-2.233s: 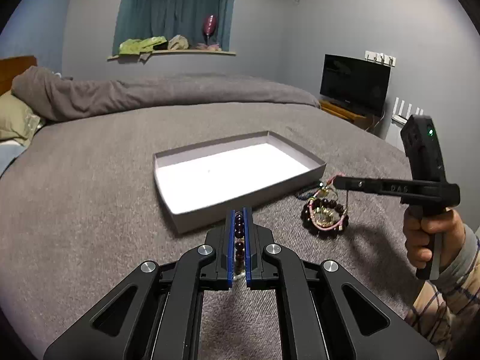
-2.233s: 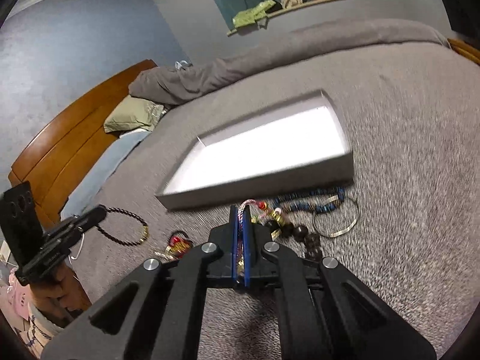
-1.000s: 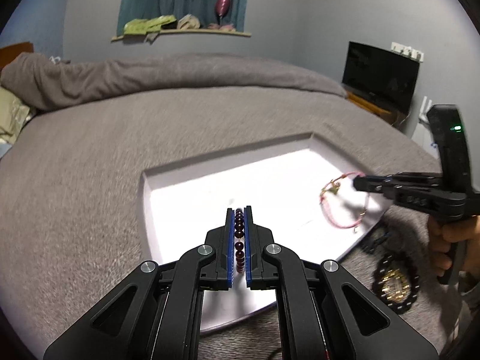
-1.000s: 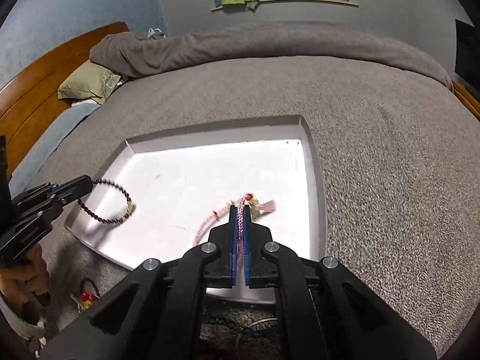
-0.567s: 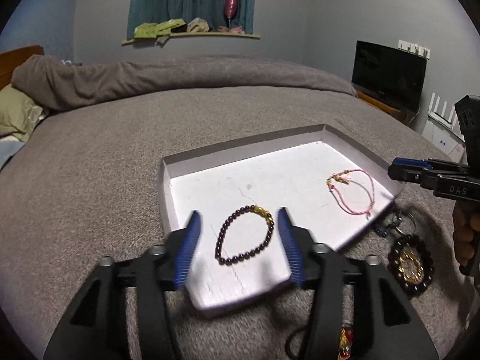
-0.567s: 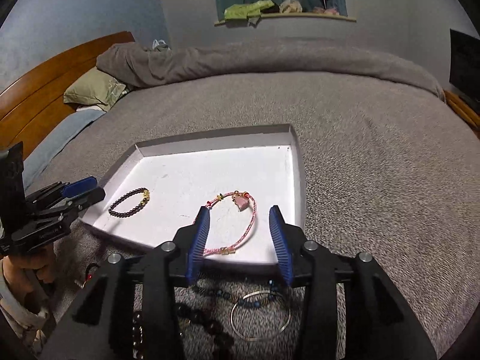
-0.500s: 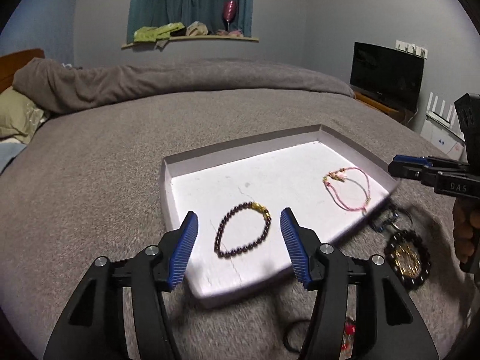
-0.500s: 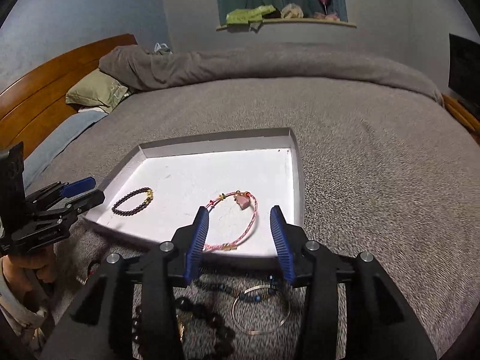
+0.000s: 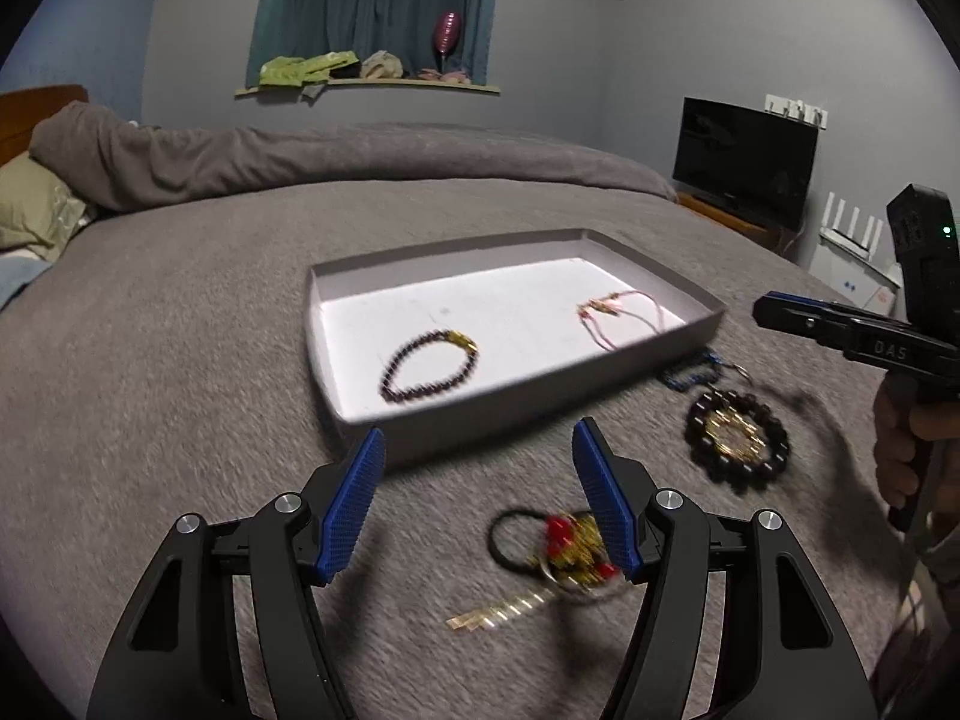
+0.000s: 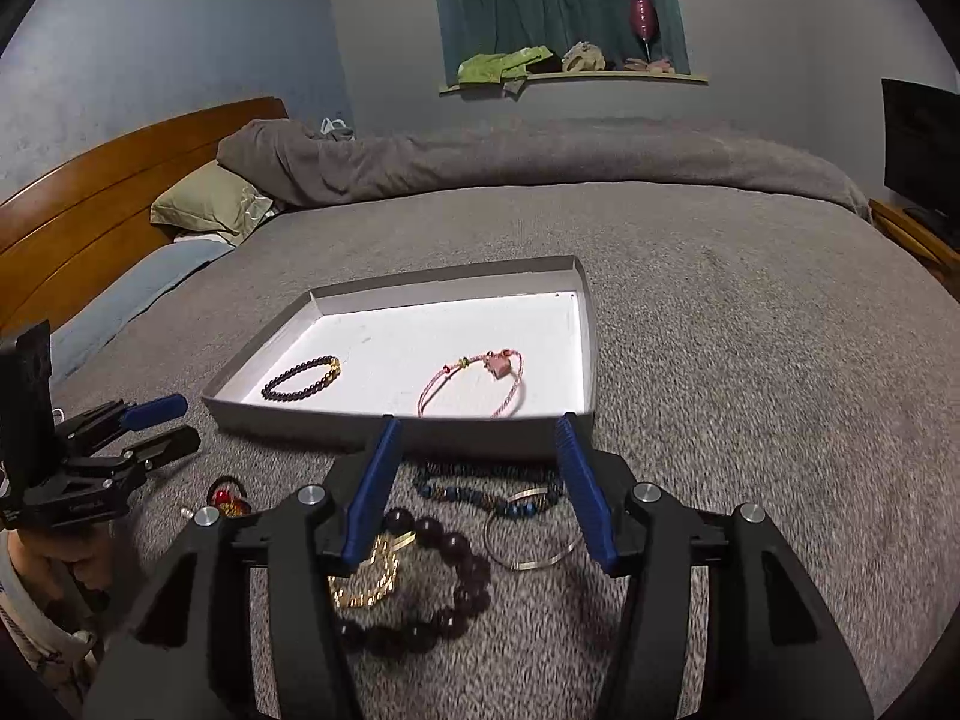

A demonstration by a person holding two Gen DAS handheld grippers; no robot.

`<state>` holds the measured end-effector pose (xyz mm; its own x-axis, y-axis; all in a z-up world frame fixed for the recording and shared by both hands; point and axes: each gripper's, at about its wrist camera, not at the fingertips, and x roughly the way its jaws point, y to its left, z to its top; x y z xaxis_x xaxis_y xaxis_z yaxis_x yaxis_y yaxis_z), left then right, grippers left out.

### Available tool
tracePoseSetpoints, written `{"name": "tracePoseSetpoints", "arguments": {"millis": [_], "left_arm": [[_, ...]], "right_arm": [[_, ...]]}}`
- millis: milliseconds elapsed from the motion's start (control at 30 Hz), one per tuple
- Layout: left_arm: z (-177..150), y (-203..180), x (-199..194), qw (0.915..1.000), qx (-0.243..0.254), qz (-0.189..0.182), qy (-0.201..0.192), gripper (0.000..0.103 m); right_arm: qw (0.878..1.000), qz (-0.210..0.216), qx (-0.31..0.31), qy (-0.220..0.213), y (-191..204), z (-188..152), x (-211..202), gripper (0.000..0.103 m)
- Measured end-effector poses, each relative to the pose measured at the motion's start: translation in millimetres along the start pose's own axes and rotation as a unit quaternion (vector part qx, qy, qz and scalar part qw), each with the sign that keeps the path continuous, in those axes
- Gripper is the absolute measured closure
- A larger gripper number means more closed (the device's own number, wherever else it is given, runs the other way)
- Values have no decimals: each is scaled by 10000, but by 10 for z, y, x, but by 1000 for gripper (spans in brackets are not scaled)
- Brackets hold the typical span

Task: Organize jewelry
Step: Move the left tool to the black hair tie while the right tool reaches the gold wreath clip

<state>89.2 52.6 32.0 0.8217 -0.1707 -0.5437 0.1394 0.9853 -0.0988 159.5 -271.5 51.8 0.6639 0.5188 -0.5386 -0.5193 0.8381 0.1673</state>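
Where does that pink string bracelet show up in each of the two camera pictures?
Left wrist view: the pink string bracelet lies in the tray's right part, right of centre in the picture.
Right wrist view: it lies mid-picture, near the tray's front wall.
Shared landmark: the dark bead bracelet to its left, in the same tray.

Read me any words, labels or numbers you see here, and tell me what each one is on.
"DAS": on the side of the right gripper, seen from the left wrist view.
Faint lettering on the left gripper body in the right wrist view: too small to read.
Nothing else carries text.
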Motion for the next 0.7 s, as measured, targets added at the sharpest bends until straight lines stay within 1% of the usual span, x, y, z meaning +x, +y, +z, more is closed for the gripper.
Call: {"name": "tracePoseSetpoints", "arguments": {"millis": [267,367,433,567,633,700], "left_arm": [[-214,-342,-3,9990,357,-243,140,38],[-258,-433,31,9982,485,-293,209,46],[-276,-482,73,9973,585,-331,293,60],[-287,-521,129,9965,666,-340,386,68],[-292,-506,150,9966,629,-308,430,78],[-293,-480,153,9968,570,-328,444,84]], "right_arm": [[10000,-13,73,1,-4,-251,-100,49],[9999,-3,144,19,-26,-330,-124,49],[9998,0,193,20,-40,-372,-139,49],[9997,24,238,43,-59,-445,-164,49],[9997,33,249,50,-55,-464,-170,49],[9996,50,261,56,-50,-480,-169,49]]}}
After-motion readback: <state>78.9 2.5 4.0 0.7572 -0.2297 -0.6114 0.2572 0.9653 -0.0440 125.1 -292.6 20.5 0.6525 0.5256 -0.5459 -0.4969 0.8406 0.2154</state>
